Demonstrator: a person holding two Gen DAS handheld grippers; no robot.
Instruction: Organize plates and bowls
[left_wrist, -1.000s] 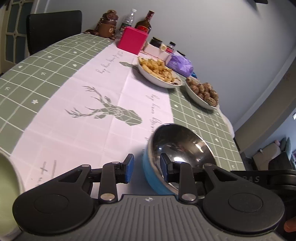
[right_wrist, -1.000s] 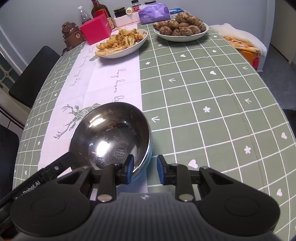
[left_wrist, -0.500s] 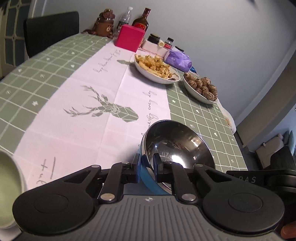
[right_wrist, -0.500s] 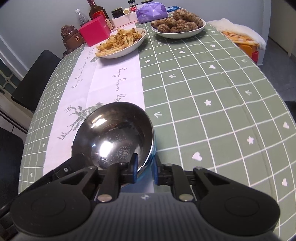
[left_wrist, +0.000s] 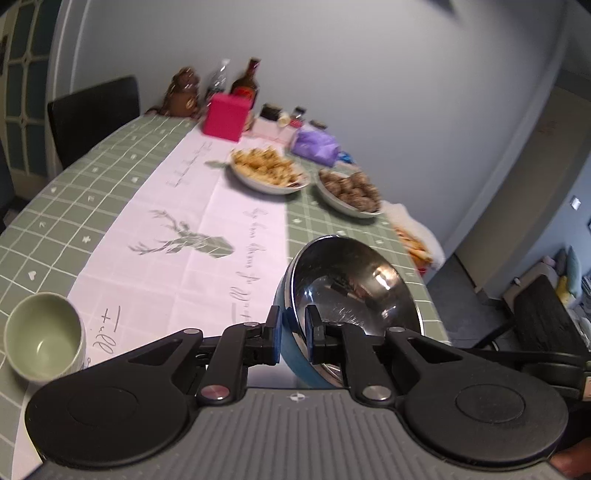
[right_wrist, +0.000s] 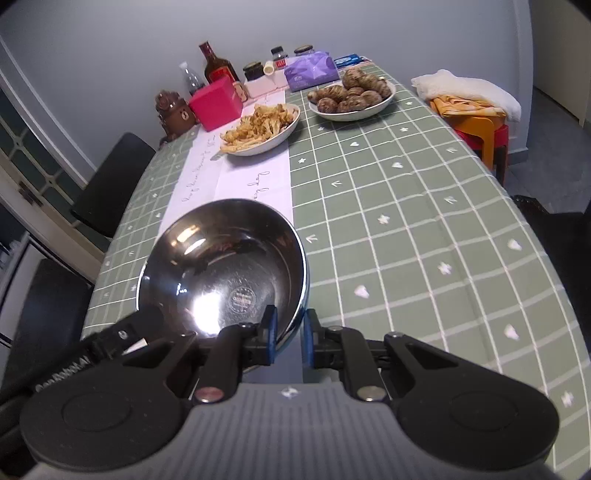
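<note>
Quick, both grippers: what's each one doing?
Left gripper: shut on the steel bowl rim.
Right gripper: shut on the same bowl's rim.

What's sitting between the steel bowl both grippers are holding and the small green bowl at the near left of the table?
Nothing visible. The steel bowl is pinched at its rim by the left gripper and the right gripper. Only bare tablecloth lies between it and the green bowl.

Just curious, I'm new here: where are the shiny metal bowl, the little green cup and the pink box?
metal bowl (right_wrist: 229, 266), right wrist view, on its shiny inside.
green cup (left_wrist: 42, 334), left wrist view, on its inner wall.
pink box (left_wrist: 225, 116), left wrist view, on its front face.
</note>
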